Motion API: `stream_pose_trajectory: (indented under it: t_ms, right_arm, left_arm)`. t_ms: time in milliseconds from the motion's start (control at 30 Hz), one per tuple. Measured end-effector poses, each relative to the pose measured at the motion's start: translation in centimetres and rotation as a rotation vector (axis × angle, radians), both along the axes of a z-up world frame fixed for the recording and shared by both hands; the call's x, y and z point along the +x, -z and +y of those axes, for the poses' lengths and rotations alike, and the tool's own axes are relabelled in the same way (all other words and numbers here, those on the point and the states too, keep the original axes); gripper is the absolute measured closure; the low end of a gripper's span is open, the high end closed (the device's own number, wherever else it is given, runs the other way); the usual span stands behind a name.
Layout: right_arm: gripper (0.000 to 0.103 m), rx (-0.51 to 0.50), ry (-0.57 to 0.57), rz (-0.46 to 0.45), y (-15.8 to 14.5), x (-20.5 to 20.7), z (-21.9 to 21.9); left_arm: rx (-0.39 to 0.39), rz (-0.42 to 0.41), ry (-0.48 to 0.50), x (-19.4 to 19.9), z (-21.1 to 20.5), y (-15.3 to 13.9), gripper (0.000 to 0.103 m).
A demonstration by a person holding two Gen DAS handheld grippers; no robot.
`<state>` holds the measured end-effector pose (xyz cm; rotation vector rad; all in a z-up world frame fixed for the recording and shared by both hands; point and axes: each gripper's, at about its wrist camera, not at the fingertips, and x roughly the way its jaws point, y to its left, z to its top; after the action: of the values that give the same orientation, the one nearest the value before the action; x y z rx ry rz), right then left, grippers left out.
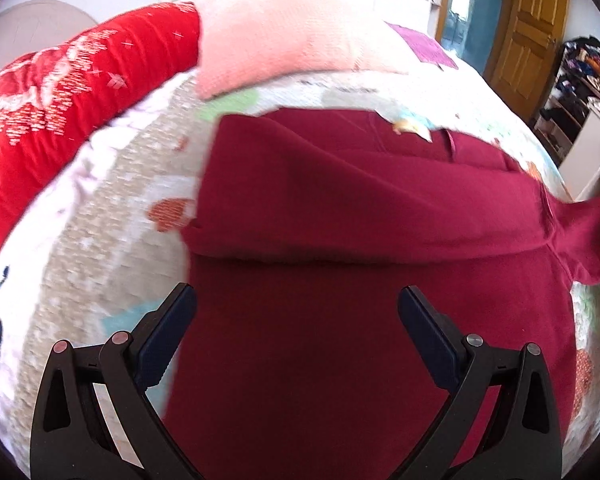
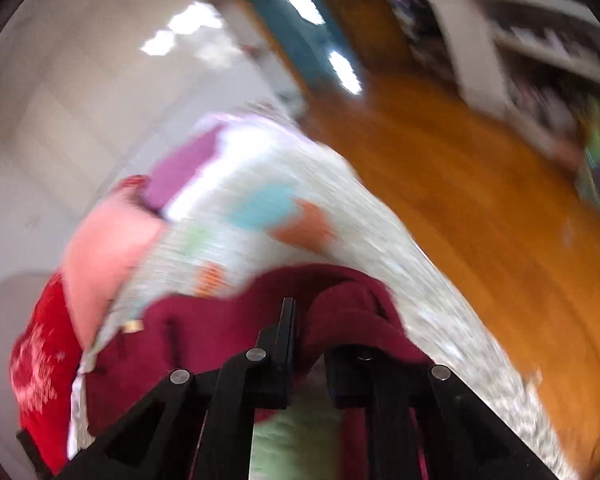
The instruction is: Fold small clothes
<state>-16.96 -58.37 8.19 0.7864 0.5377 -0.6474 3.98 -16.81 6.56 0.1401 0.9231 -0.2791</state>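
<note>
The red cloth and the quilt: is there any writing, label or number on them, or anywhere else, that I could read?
None can be read.
Red cloth: white stitched pattern, no legible words.
Quilt: coloured patches only; a faint dark line near the pink cushion is too blurred to read.
Maroon garment: plain.

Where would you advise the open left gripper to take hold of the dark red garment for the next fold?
I would grip the dark red garment at its near left edge, coming from the left over the patterned bedcover. That edge lies flat and bare beside the left gripper; the right gripper already pinches the other side.
</note>
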Motion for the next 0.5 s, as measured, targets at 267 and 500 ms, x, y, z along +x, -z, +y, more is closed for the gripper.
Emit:
stream_pose_trajectory:
  t_ms: [267, 500]
  right_arm:
    - [0.089, -0.167, -0.579, -0.043, -2.4, 14.6, 17.7]
    - [0.061, -0.024, -0.802, 0.156, 7.2, 17.6, 25.3]
  left_arm:
    - [-0.097, -0.042, -0.133, 1.5, 6.6, -2.6, 0.002]
    - [-0.061, -0.029, -0.11, 1.7, 7.2, -1.5, 0.002]
